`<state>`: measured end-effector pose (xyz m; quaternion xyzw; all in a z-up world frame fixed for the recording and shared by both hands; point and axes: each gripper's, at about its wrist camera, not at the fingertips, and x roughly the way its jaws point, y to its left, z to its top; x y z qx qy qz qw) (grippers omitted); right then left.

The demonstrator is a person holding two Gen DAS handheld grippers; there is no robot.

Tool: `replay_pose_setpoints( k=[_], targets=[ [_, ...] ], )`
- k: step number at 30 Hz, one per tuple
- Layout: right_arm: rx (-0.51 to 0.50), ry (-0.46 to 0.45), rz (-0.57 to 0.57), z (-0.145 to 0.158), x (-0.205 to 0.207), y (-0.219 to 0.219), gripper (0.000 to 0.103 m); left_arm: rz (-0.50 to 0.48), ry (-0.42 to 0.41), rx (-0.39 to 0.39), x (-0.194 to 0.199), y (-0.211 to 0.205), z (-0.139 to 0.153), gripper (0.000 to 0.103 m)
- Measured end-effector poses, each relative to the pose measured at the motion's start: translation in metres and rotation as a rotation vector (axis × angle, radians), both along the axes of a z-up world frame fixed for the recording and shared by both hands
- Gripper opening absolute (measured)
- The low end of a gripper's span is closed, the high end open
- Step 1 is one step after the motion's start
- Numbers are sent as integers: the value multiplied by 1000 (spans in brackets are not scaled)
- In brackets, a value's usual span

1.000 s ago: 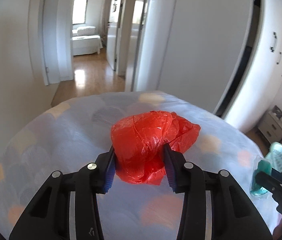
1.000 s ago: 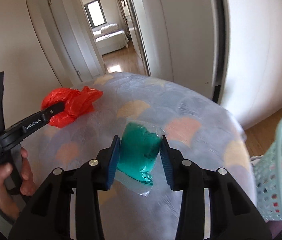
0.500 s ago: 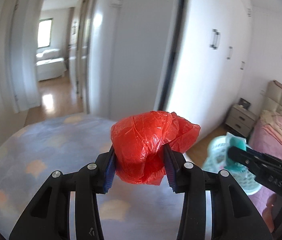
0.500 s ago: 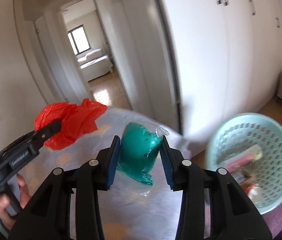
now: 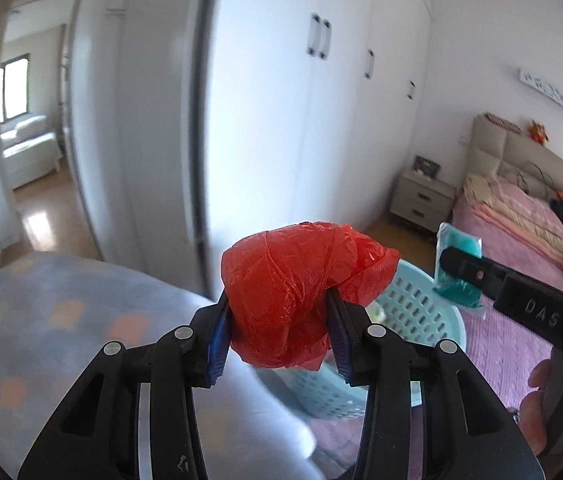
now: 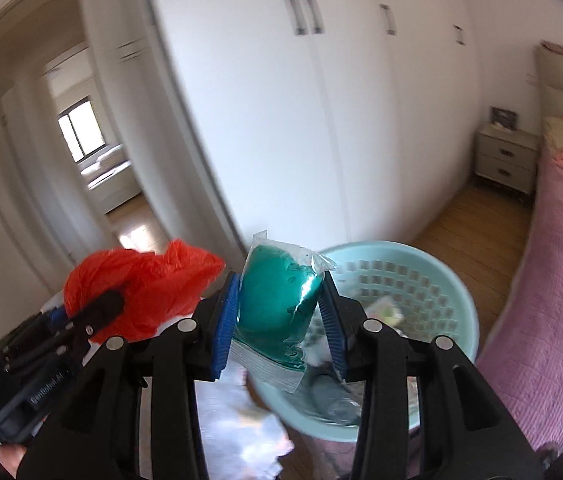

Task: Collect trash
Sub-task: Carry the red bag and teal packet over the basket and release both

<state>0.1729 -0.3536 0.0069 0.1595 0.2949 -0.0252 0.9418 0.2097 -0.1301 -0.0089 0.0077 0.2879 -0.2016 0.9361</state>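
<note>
Between the pads of the left tool point(image 5: 277, 330) sits a crumpled red bag point(image 5: 297, 288), gripped tight and lifted above the desk point(image 5: 61, 320). The right tool point(image 6: 279, 320) is closed on a green pouch point(image 6: 277, 304) in clear plastic. Both pieces of trash hang in the air, near each other. What matters for the drop is the basket point(image 6: 433, 280): it lies ahead and below, to the right of both tools. The right tool seems nearer, its pouch over the near rim, while the red bag is more to the left, at the desk edge
</note>
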Motion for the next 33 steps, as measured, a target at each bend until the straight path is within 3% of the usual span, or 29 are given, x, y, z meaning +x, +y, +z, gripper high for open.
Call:
replay_pose_setpoints(
  k=[9,14,16,21,24,33],
  targets=[
    [21,68,-95,-28,4,-49,37,-61,117,37,39,-56,-45,41],
    [31,92,-116,-38,7,-58,37,-93,148,55,51,-79,-58,48],
    [33,97,-123,-43,7,-60,37,-108,150,62,52,-84,-62,57],
    [26,132,-131,-56,17,-62,39,-103,152,51,50,-76,-65,70],
    [28,153,-138,-61,20,-63,50,-92,161,26,49,-66,-63,73],
    [28,122,-123,-48,7,-50,51,-34,123,-27,33,-23,-45,75]
  ],
)
